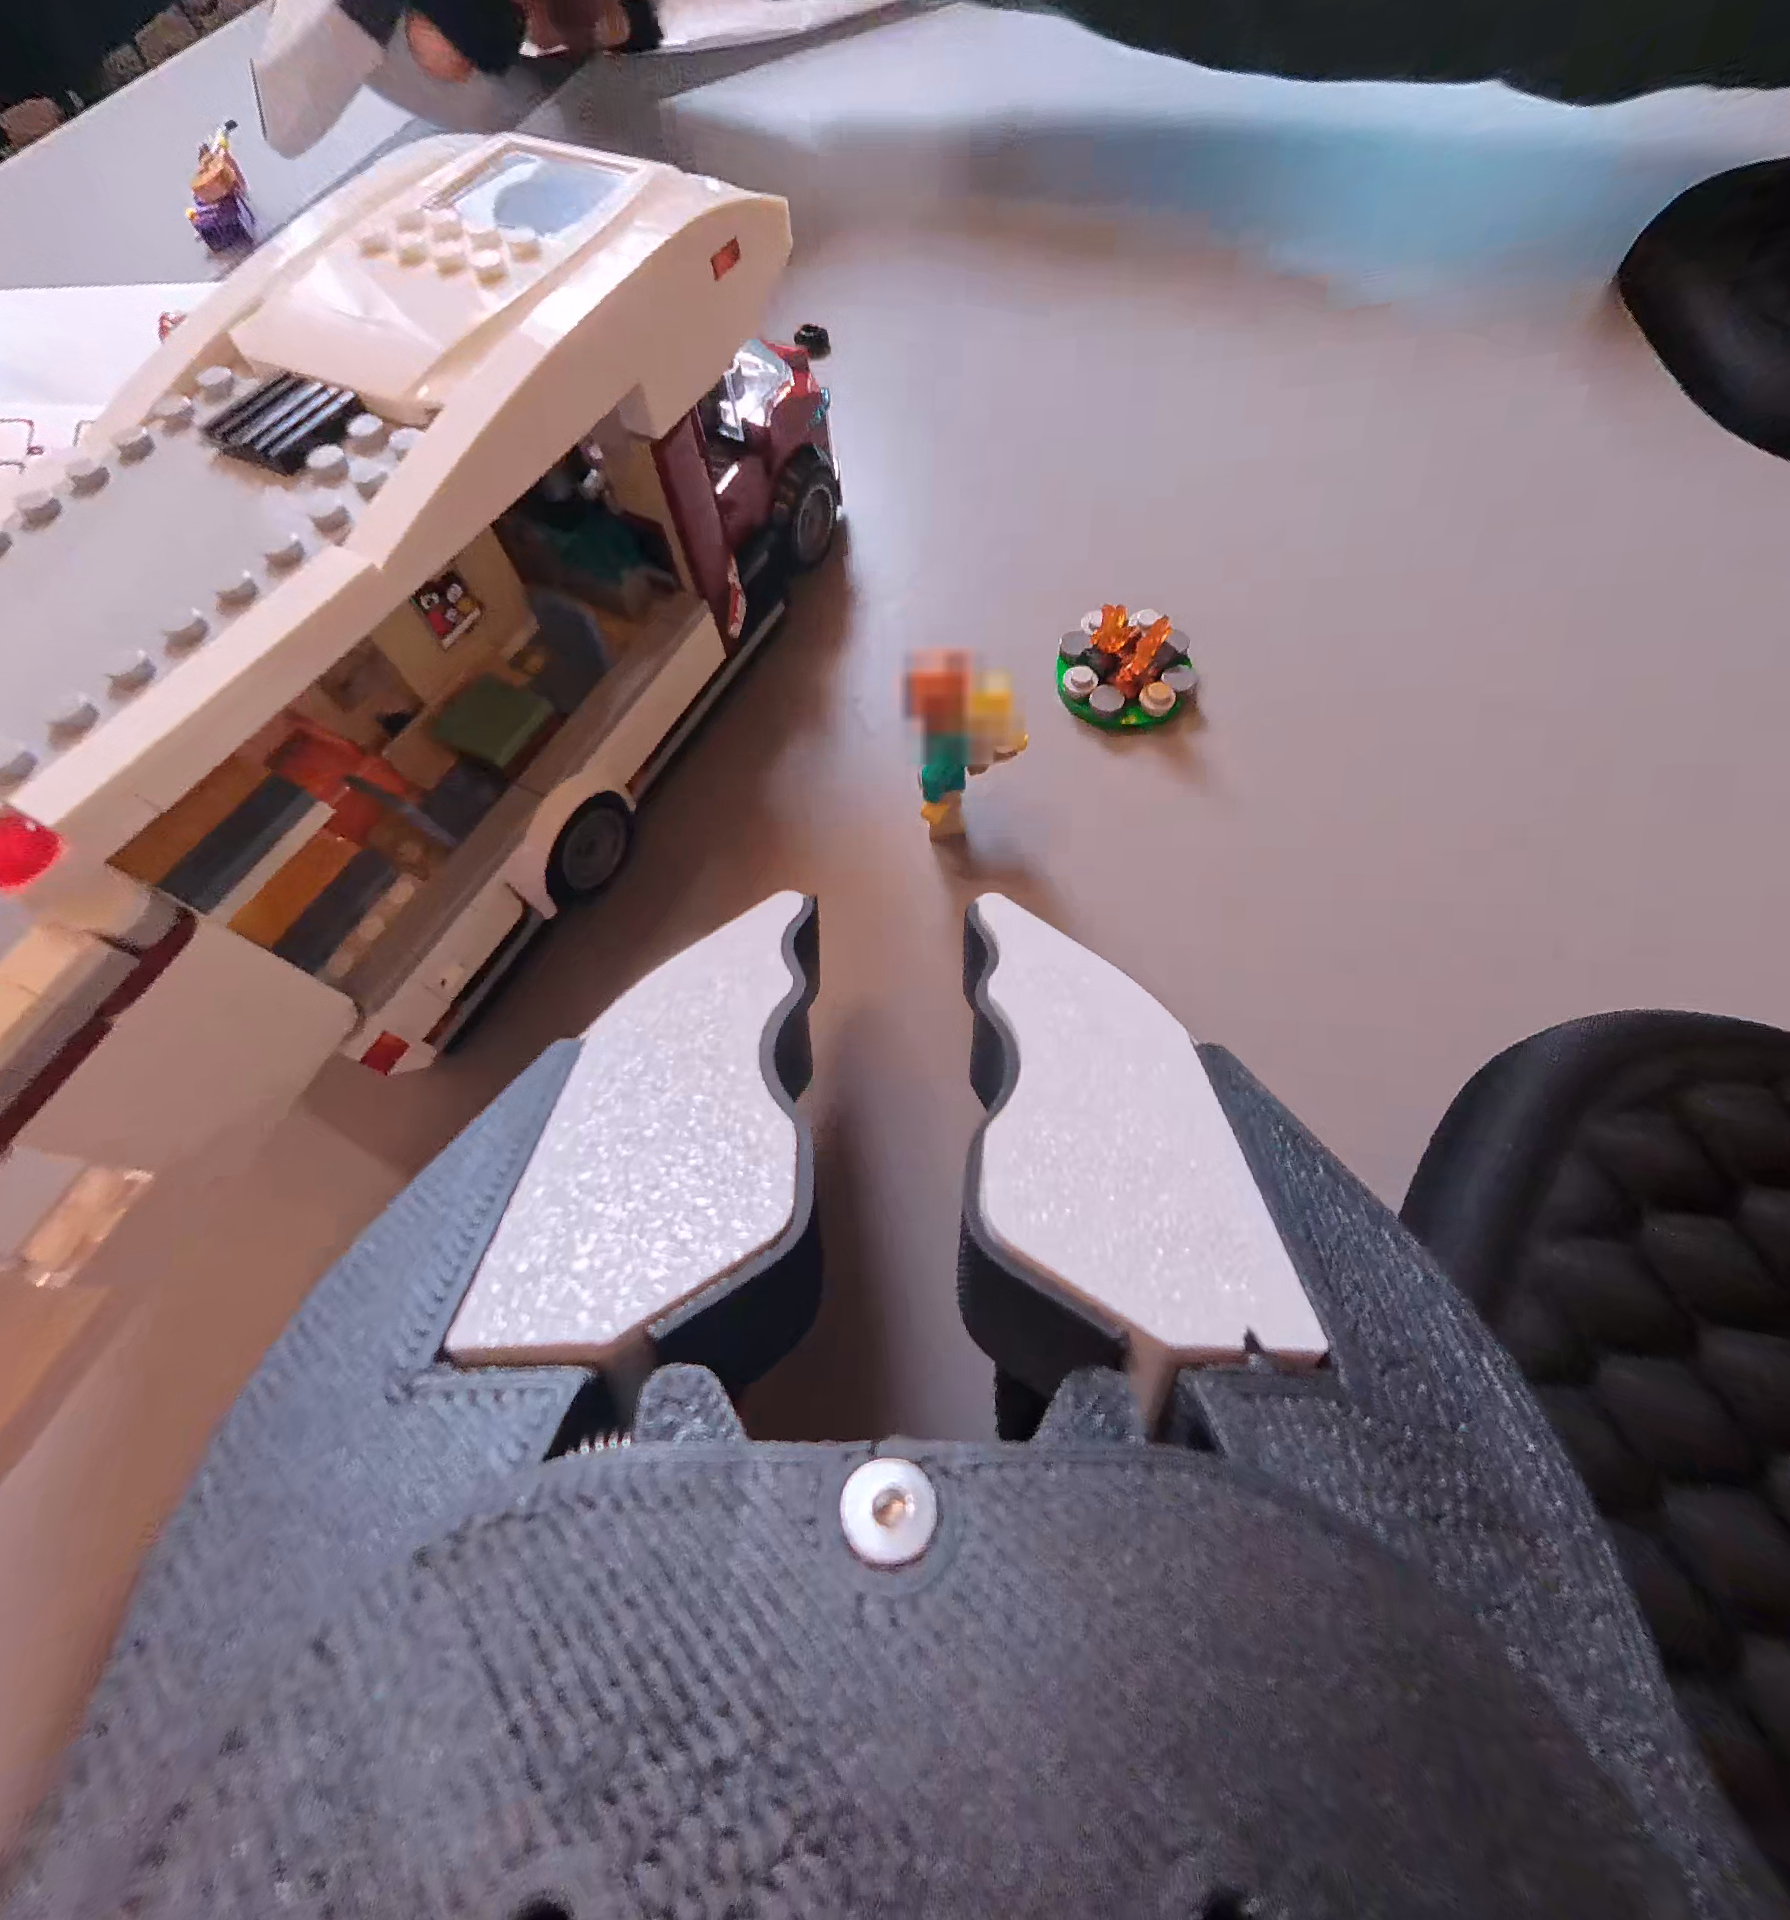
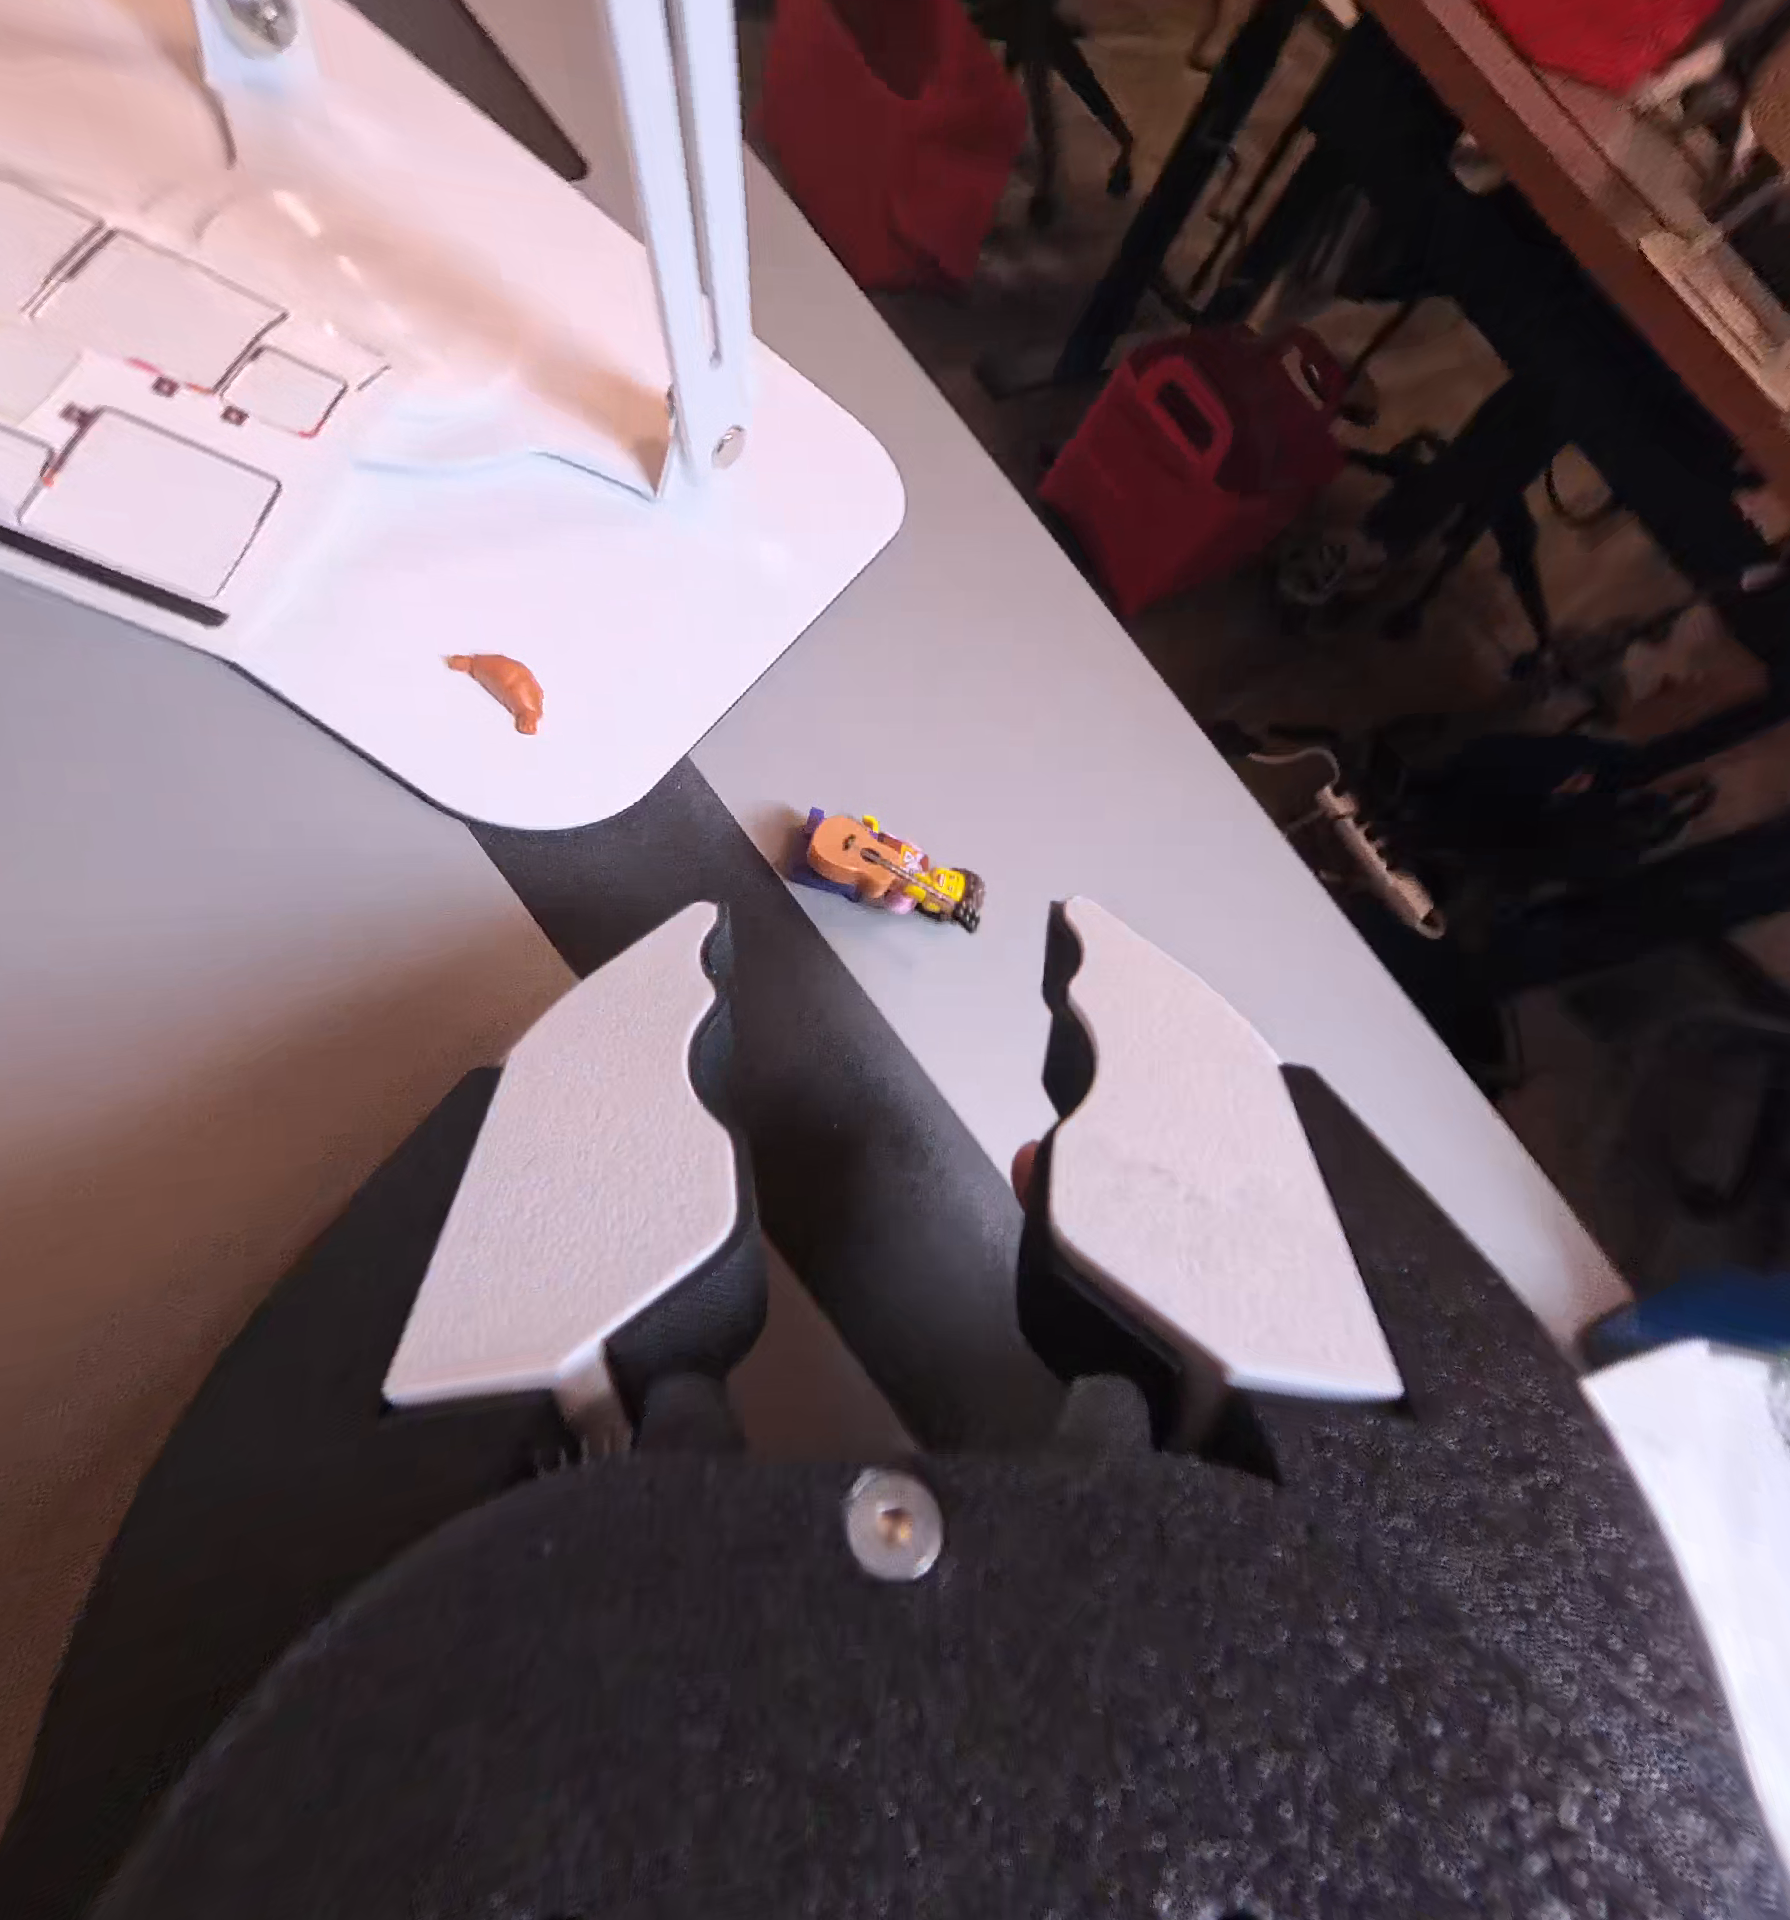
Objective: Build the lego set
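My left gripper (image 1: 891, 920) is open and empty above the grey table (image 1: 1390, 831). Just ahead of its tips stands a small toy figure with a green top (image 1: 951, 764). A round green toy campfire with orange flames (image 1: 1126, 667) sits to the figure's right. A white toy camper van with an open side (image 1: 351, 582) lies to the left. My right gripper (image 2: 883, 920) is open and empty. Just beyond its tips a toy figure with a brown guitar (image 2: 886, 864) lies flat on the table. A small brown toy croissant (image 2: 504, 688) lies on a white stand base (image 2: 662, 582).
A purple toy figure (image 1: 218, 197) stands far left behind the van. Black padded chair parts (image 1: 1680, 1299) are at the right. A white upright post (image 2: 683, 239) rises from the stand base. The table edge (image 2: 1234, 790) runs diagonally at the right, with red bins (image 2: 1182, 457) on the floor beyond. The small brown toy croissant (image 2: 504, 688) sits 7 centimeters or so from the ends of my right fingers.
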Demonstrator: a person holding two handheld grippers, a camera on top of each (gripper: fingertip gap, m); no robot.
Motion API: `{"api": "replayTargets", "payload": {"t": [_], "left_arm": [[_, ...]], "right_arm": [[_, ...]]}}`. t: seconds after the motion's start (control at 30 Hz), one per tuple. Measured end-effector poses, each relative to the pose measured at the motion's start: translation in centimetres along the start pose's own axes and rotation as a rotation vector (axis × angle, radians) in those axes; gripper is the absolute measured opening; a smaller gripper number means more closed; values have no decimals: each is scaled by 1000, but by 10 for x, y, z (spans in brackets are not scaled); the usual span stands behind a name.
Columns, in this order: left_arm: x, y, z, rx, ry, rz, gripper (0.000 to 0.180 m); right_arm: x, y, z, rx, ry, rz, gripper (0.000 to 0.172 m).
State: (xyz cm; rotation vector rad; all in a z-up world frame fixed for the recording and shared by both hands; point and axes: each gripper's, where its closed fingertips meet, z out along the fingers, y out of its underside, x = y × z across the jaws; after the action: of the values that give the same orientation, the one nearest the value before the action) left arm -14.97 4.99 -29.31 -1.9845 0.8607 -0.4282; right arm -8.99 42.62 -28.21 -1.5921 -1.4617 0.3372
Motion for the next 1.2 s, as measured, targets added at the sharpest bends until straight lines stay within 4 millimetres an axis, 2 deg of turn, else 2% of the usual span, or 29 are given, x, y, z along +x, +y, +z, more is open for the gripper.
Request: {"api": "replayTargets", "payload": {"t": [0.1, 0.23, 0.33, 0.37, 0.43, 0.53, 0.57, 0.67, 0.8, 0.87, 0.97, 1.1, 1.2], "left_arm": [[1, 1, 0, -5, 3, 12, 26], [2, 2, 1, -11, 9, 14, 26], [2, 2, 1, -12, 13, 9, 25], [2, 2, 1, -11, 14, 7, 25], [2, 1, 1, -9, 14, 4, 24], [2, 0, 0, -2, 15, 4, 23], [2, 0, 0, 2, 14, 2, 23], [4, -7, -2, 32, 25, -16, 23], [9, -27, -8, 121, 55, -69, 23], [14, -41, -11, 183, 93, -126, 23], [25, -63, -14, 275, 199, -259, 26], [37, -87, -19, 402, 397, -508, 29], [47, -96, -22, 459, 538, -647, 30]], "right_arm": [[-2, -1, 12, 9, -79, -75, 57], [-7, 8, 27, -49, -167, -175, 51], [-12, 7, 32, -52, -221, -200, 33], [-11, 9, 32, -69, -221, -210, 19], [-12, 10, 31, -67, -223, -239, 18], [-17, 9, 19, -66, -211, -276, 17], [-19, 6, 12, -56, -195, -299, 11], [-38, -10, -25, 8, -186, -374, 10], [-86, -42, -93, 141, -171, -522, 11], [-122, -57, -129, 207, -178, -620, 11], [-188, -78, -174, 308, -209, -783, 11], [-273, -96, -212, 424, -250, -1027, 11], [-315, -101, -224, 489, -218, -1247, 10]]}}
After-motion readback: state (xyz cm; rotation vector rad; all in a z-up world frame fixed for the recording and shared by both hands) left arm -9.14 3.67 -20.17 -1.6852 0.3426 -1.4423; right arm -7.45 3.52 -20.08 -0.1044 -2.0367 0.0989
